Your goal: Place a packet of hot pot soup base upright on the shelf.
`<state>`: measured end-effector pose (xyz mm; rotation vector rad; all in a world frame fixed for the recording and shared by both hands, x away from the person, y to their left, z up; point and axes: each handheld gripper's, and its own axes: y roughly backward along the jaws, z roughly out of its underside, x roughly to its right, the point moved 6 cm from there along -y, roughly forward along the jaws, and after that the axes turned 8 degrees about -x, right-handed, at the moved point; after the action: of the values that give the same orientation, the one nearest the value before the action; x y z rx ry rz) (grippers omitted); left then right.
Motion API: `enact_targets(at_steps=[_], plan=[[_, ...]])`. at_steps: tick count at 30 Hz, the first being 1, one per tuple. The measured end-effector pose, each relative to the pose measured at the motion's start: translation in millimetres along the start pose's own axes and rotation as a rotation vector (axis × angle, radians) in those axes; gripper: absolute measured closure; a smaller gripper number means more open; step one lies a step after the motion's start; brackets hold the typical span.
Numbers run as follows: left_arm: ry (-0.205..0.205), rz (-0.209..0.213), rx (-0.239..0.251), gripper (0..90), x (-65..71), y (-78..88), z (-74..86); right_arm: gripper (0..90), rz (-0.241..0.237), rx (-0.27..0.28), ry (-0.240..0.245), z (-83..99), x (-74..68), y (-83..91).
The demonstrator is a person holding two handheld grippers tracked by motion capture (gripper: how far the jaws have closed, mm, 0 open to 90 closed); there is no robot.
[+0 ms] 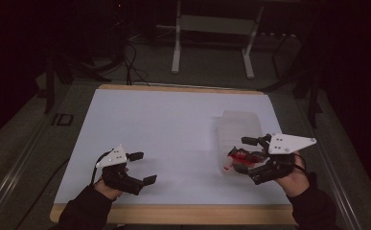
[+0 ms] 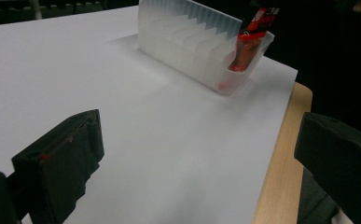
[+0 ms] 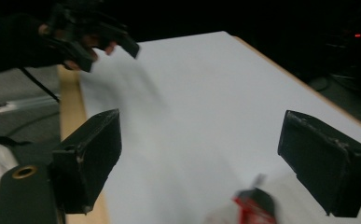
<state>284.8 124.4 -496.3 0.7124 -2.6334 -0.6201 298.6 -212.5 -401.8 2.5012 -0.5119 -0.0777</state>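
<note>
Just below the right gripper (image 1: 243, 154), whose jaws stand wide with nothing between them, a red packet (image 1: 240, 155) stands upright in the near end of a clear ribbed tray (image 1: 240, 125). Well apart, the left gripper (image 1: 142, 167) gapes wide over the white table (image 1: 173, 134).

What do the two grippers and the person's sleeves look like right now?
Both are black two-jaw tools. The left gripper carries a pale grey three-cornered plate on top, and a thin dark cable trails from it. The right gripper has a larger plate of the same kind with small dark holes. Its jaws end in blocky black pads with scuffed edges, and a brass-coloured ring sits beside one. Both sleeves are dark.
</note>
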Motion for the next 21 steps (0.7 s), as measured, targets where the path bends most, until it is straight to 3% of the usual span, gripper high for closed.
enact_targets(at_steps=[8,14,21], plan=[[-0.006,0.005,-0.004,1.4,1.4,-1.0,1.5,13.8,-0.042,-0.034,0.002,14.5,-26.2,-25.5],[-0.006,0.003,-0.002,1.4,1.3,-0.6,1.6,13.8,-0.071,-0.046,-0.03,28.3,-38.1,-39.1],[-0.009,0.005,0.001,1.4,1.7,-0.2,1.3,14.0,-0.067,-0.047,-0.068,43.0,-44.2,-43.4]])
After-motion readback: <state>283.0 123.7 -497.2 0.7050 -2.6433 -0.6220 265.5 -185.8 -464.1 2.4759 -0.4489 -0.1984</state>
